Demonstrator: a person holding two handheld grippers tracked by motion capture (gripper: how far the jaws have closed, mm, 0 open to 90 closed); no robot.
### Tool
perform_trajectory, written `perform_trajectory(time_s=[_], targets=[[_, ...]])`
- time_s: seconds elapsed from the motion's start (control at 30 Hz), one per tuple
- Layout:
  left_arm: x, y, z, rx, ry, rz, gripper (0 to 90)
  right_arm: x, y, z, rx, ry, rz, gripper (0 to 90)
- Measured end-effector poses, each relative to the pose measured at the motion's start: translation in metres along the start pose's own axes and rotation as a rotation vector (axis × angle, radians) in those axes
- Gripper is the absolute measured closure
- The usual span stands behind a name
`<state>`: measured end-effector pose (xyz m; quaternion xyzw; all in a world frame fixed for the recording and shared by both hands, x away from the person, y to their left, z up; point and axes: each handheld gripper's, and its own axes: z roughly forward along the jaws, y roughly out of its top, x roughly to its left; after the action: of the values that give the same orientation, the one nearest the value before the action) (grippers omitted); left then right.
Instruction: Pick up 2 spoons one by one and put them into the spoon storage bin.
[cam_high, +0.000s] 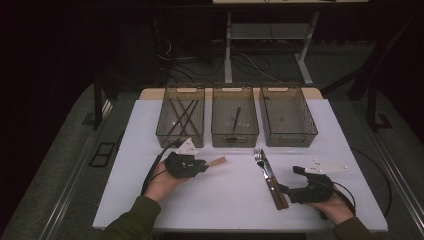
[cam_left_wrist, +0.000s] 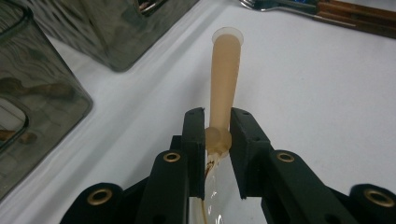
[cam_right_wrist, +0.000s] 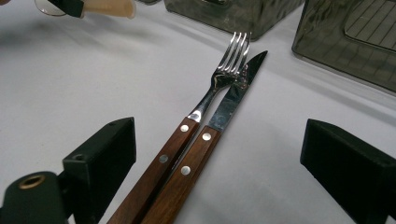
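Observation:
My left gripper (cam_high: 204, 164) (cam_left_wrist: 217, 128) is shut on a tan-handled utensil (cam_left_wrist: 225, 70) just above the white table top. Its handle (cam_high: 218, 161) points right, and a clear rounded end shows behind the jaws. A fork (cam_high: 260, 159) (cam_right_wrist: 219, 79) and a knife (cam_high: 269, 172) (cam_right_wrist: 231, 102), both with wooden handles, lie side by side on the table at centre right. My right gripper (cam_high: 292, 180) (cam_right_wrist: 219, 135) stands open at their handle ends, one jaw on each side, touching neither.
Three smoky transparent bins stand in a row at the back: the left bin (cam_high: 166, 131) holds dark crossed sticks, the middle bin (cam_high: 235, 136) holds one dark utensil, and in the right bin (cam_high: 289, 137) I make out nothing. The white table top (cam_high: 150, 200) ends near my forearms.

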<state>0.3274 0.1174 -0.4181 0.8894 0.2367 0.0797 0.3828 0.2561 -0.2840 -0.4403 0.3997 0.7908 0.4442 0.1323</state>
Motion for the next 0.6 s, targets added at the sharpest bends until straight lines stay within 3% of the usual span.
perform_trajectory(time_s=[0.37, 0.6], targets=[[0.002, 0.007, -0.007, -0.031, 0.004, 0.002, 76.6, 0.000, 0.000, 0.000, 0.001, 0.000, 0.000, 10.2], [0.005, 0.015, -0.011, -0.058, 0.005, -0.032, 76.5, 0.000, 0.000, 0.001, 0.002, -0.003, 0.000, 10.1]])
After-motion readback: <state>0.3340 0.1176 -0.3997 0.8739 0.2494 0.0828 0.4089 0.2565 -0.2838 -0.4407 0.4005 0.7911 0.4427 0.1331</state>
